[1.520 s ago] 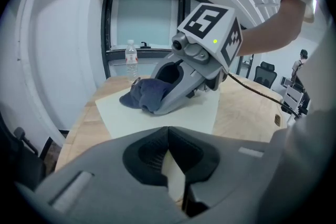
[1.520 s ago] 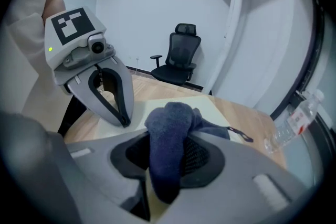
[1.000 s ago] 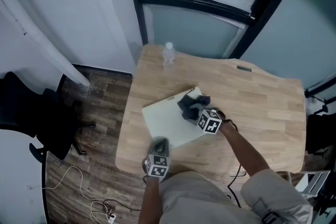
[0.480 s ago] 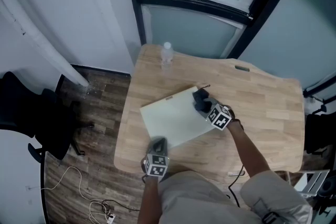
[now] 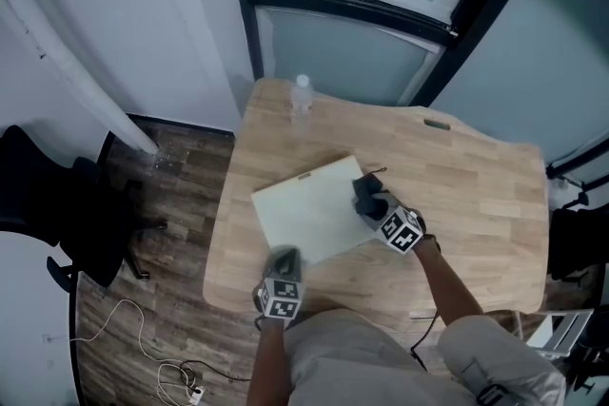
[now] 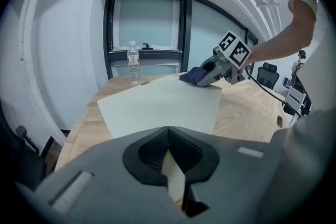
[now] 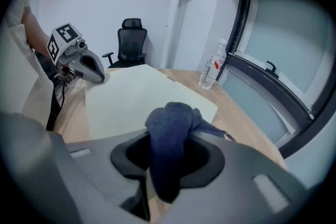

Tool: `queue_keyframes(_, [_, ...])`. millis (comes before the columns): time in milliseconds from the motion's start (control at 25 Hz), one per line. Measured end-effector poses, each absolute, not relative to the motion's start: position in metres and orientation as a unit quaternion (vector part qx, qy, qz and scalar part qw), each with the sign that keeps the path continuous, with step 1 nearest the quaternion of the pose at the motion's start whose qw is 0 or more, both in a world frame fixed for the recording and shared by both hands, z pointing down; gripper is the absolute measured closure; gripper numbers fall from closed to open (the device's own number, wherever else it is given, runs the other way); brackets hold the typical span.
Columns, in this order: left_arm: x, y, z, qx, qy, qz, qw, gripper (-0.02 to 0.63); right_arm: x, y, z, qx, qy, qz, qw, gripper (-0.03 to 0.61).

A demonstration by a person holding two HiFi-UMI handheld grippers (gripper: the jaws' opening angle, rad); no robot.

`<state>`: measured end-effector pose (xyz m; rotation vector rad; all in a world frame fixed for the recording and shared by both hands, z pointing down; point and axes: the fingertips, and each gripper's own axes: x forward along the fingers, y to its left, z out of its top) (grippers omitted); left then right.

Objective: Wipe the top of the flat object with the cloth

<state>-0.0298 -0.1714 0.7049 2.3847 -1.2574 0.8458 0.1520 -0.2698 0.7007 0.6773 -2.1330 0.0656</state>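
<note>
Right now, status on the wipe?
Left claw clamped on board, near edge. Right claw grips cloth at board's right edge. Bottle beyond board, clear of it.

Board [image 5: 309, 209] flat on the bench [image 5: 476, 176], cloth [image 5: 366, 195] on its right edge, bottle [image 5: 302, 95] at the far left corner, chair [image 5: 57, 204] on the floor left.

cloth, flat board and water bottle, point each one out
cloth [image 7: 169, 128], right gripper view, on the middle of the bunched blue fold.
flat board [image 5: 303, 212], head view, on its bare pale top.
water bottle [image 6: 134, 64], left gripper view, on the middle of its body.
</note>
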Motion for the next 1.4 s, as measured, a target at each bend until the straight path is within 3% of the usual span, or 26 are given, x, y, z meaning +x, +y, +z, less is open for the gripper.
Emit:
queue_keyframes(640, [-0.028,-0.172,0.707,0.841,-0.431,0.285,0.162,0.606,-0.002,-0.218,0.704,0.148,-0.898,-0.014,0.414,0.463])
queue_keyframes(1400, [-0.034,-0.172,0.707,0.840,-0.434,0.272,0.178,0.604,-0.056,-0.197,0.707,0.086,-0.901,-0.046,0.423,0.469])
